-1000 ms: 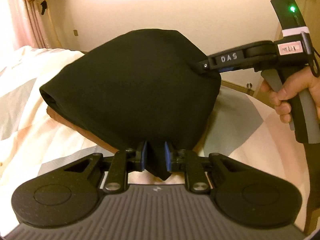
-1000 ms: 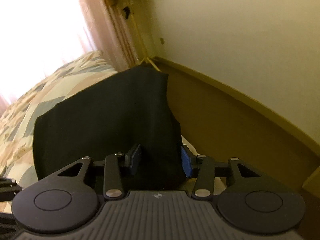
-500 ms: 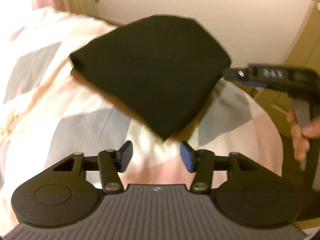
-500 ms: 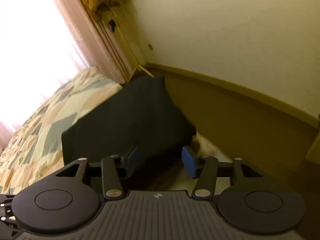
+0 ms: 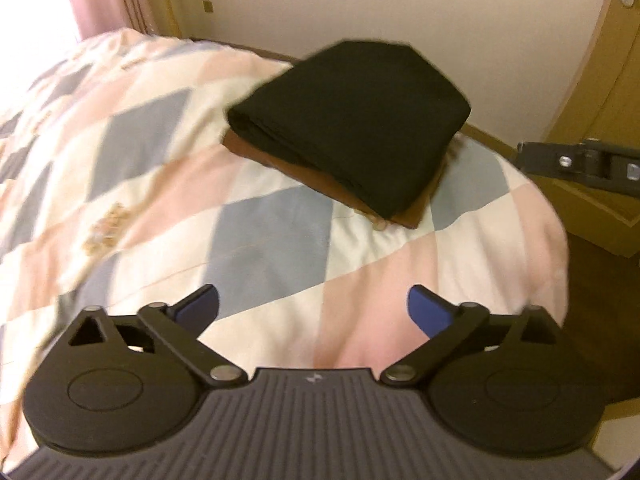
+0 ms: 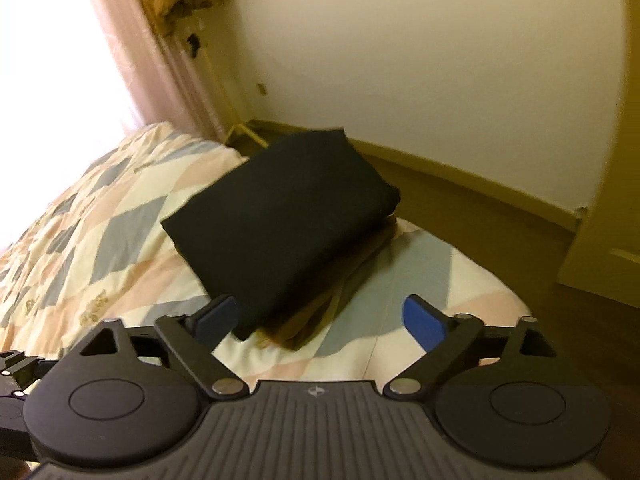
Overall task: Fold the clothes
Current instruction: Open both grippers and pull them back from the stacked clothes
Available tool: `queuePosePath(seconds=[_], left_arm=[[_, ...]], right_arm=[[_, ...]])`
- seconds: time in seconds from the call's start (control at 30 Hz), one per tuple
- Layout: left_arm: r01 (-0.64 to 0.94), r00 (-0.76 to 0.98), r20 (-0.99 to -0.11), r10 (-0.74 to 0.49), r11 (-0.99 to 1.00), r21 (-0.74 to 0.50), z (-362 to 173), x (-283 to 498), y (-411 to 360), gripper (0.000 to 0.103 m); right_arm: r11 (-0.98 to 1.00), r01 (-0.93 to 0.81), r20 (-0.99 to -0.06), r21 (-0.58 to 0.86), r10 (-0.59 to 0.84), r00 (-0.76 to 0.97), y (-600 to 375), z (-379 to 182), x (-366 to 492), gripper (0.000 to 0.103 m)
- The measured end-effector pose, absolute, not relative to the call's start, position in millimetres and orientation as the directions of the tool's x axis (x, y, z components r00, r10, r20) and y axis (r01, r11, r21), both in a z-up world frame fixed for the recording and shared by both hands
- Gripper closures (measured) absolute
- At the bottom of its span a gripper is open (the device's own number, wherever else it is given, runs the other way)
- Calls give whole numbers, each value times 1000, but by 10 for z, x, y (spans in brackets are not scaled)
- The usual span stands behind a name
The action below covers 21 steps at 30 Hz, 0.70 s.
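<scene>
Lying folded on a brown garment (image 5: 404, 216), the black garment (image 5: 352, 120) sits near the quilt (image 5: 160, 184) corner; a nudge could topple it. The left gripper (image 5: 312, 308) and right gripper (image 6: 320, 316) are opening, nothing between them.

A folded black garment (image 6: 280, 216) lies on a brown folded garment (image 6: 320, 308), both stacked on the bed's patchwork quilt (image 6: 100, 240) near its corner. The right gripper (image 6: 318, 316) hangs above the quilt, its jaws opening wide with nothing pressed between its blue pads (image 6: 424, 322); the stack's near corner lies below the gap. Behind stand a pale wall (image 6: 400, 60) and a pink curtain (image 6: 160, 60).
</scene>
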<state>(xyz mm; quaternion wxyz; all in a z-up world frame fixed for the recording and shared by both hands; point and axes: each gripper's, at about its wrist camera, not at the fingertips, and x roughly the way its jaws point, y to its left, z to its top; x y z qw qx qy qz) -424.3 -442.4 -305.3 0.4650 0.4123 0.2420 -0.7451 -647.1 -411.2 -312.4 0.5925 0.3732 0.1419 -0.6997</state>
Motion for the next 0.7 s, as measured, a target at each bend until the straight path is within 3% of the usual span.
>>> queuePosePath(seconds=[0.07, 0.37, 0.5, 0.7], left_arm=[[887, -234, -826, -514, -460, 35, -2797, -4087, -4278, 1], [889, -238, -756, -610, -450, 84, -1776, -3547, -3628, 1], [898, -202, -708, -676, -417, 141, -1479, -3409, -3418, 1], [899, -233, -692, -683, -422, 114, -1171, -3237, -3255, 1]], right_arm=[[-297, 928, -688, 226, -723, -64, -3889, -2822, -6306, 2], [-382, 914, -611, 133, -758, -228, -2849, -1622, -5552, 0], [-411, 904, -564, 115, -776, -281, -2551, -1348, -5352, 0], [-393, 911, -504, 122, -816, -285, -2270, -1143, -5160, 0]])
